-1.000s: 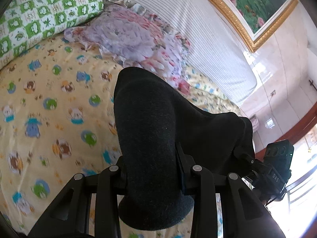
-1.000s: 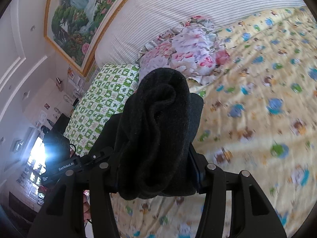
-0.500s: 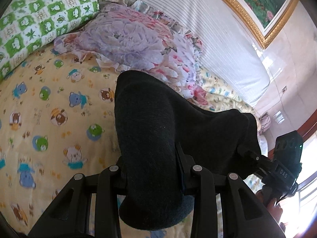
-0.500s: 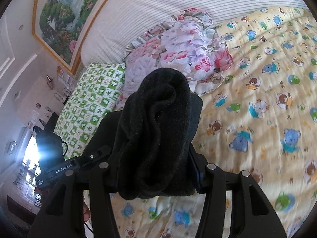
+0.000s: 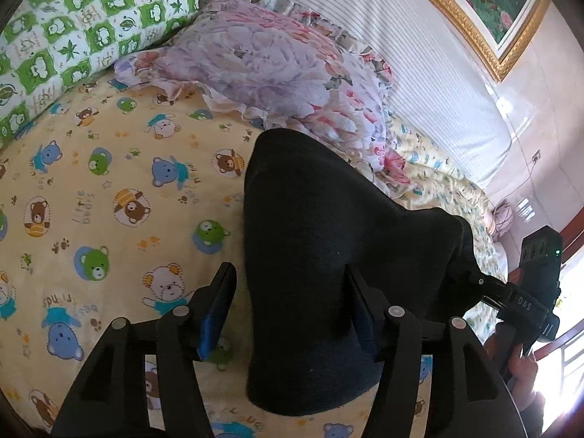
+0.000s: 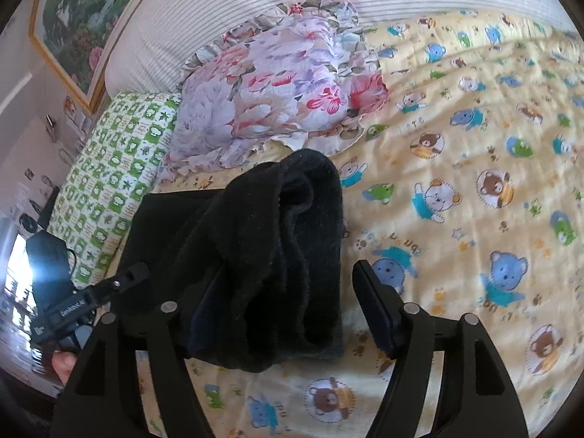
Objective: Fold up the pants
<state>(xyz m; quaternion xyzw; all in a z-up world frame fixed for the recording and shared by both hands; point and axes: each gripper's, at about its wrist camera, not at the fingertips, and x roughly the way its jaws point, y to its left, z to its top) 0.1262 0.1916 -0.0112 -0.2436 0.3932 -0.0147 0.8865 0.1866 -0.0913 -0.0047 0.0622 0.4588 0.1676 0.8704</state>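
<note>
change: both hand-held grippers have just been opening; the pants they clamped a second ago now sit loose between their jaws, and the bed looks closer.
left hand-held gripper (image 5: pixel 288 310): jaws spread, a gap on its left side, gripping nothing.
right hand-held gripper (image 6: pixel 284 306): jaws spread, a gap on its right side, gripping nothing.
pants (image 5: pixel 328 255): one black folded bundle lying on the bear-print bed sheet (image 5: pixel 109 197), just in front of the pillows.
count: two hand-held grippers, one floral pillow (image 6: pixel 277 95), one green checked pillow (image 5: pixel 73 25), one framed painting (image 5: pixel 492 3).
</note>
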